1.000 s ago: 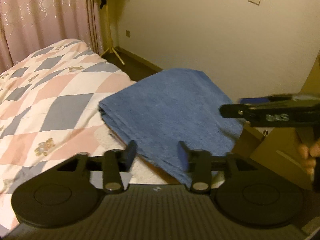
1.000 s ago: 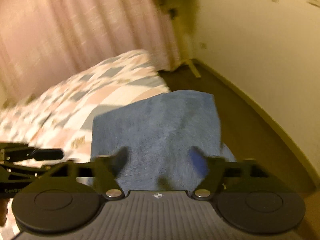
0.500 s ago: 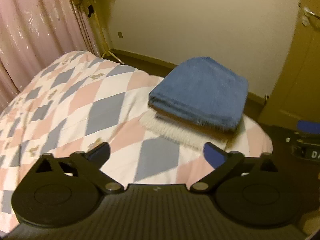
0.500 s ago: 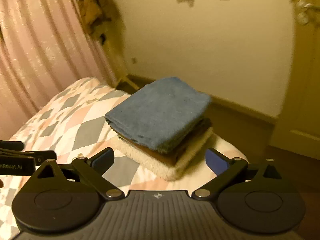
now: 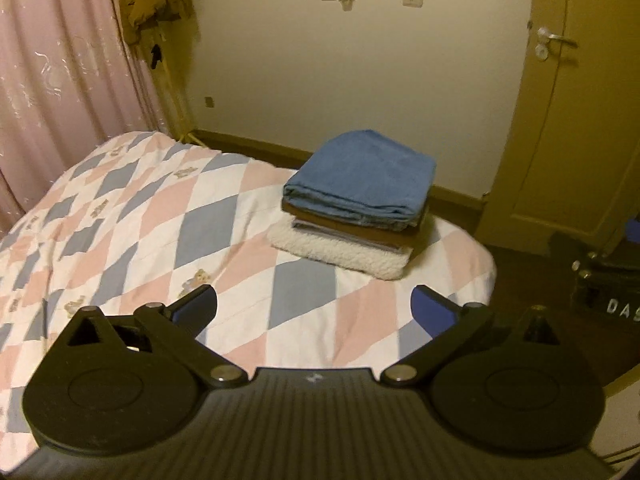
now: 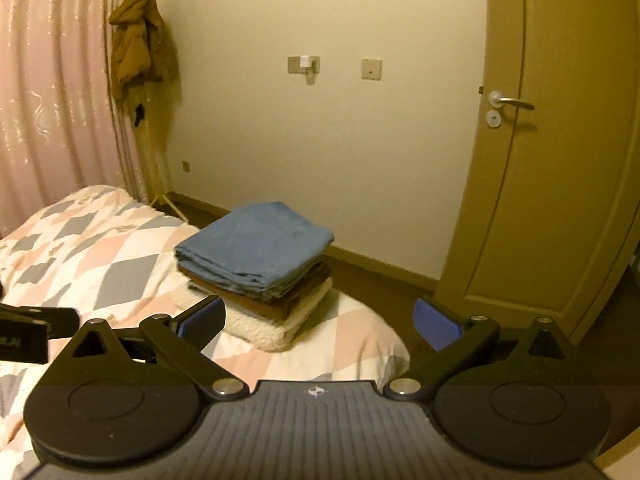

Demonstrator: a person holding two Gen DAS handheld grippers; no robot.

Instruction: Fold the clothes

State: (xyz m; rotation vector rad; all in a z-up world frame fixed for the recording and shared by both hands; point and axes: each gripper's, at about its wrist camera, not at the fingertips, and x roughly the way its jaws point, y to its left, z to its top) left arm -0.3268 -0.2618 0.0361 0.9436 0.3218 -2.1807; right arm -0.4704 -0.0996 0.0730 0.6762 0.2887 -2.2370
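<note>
both tools, left tool [image 5: 314,306] and right tool [image 6: 318,318], are held spread wide, empty. folded clothes stack [image 5: 356,204] is set at bed [image 5: 160,216] corner. "das" [image 5: 622,307] is read on right tool.

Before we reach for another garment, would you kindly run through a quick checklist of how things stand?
1. Left tongs open and empty: ok.
2. Right tongs open and empty: ok.
3. Blue folded garment squarely on top of the stack: ok.
4. Stack fully supported on the bed: ok, though it sits near the corner.
5. Fleece bottom layer flat: ok.
6. Next unfolded garment in view: not ok, none visible.
</note>
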